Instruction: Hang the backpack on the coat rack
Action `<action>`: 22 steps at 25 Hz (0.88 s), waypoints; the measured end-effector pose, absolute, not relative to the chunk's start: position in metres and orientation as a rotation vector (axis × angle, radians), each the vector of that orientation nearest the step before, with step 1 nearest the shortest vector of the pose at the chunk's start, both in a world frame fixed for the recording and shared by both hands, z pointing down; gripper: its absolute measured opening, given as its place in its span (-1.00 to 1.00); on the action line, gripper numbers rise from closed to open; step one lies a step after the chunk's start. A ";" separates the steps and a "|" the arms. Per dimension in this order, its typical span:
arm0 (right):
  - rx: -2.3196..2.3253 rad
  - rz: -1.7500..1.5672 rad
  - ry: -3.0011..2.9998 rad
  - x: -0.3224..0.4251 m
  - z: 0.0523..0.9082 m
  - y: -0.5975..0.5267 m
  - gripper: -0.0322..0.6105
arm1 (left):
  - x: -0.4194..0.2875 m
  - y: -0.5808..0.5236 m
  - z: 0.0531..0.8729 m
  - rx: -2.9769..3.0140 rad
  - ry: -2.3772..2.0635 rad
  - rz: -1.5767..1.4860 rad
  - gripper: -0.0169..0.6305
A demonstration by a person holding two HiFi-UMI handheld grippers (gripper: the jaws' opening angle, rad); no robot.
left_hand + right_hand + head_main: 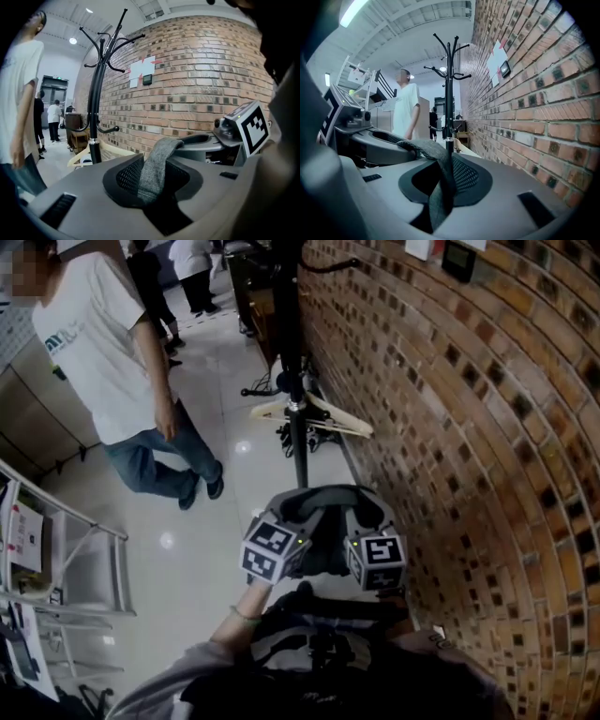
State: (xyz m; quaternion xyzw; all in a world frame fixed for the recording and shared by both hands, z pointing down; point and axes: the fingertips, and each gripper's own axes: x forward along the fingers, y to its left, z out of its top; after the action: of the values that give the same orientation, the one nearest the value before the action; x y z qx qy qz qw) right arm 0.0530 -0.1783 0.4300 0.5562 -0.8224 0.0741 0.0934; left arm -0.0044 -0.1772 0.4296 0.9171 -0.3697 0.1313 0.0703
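The black coat rack (296,381) stands by the brick wall, straight ahead of me; its hooks (110,40) spread high in the left gripper view, and it shows as the rack (449,84) in the right gripper view. The dark backpack (319,638) hangs below my hands. Its grey strap (323,493) arcs between both grippers. My left gripper (298,521) is shut on the strap (157,168). My right gripper (361,521) is shut on the strap (440,183) too. Both are some way short of the rack's pole.
A person in a white T-shirt and jeans (122,362) stands on the left of the shiny floor. Wooden hangers (319,413) lie at the rack's base. The brick wall (469,427) runs along the right. A metal shelf frame (66,559) is at lower left.
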 end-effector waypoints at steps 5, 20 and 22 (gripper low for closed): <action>1.707 0.203 -2.413 0.045 0.419 -0.218 -0.68 | -0.011 -0.220 0.418 2.817 -1.061 0.403 -0.60; 1.683 0.125 -2.366 0.030 0.405 -0.282 -0.68 | -0.025 -0.285 0.407 2.809 -1.053 0.330 -0.60; 1.658 0.112 -2.377 0.031 0.406 -0.289 -0.68 | -0.024 -0.291 0.407 2.802 -1.072 0.326 -0.60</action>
State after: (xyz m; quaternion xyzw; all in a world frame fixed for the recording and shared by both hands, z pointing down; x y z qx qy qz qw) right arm 0.0312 -0.2891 0.4056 0.5675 -0.8136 0.0385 0.1203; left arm -0.0239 -0.2915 0.4067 0.9267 -0.3547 0.1077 0.0618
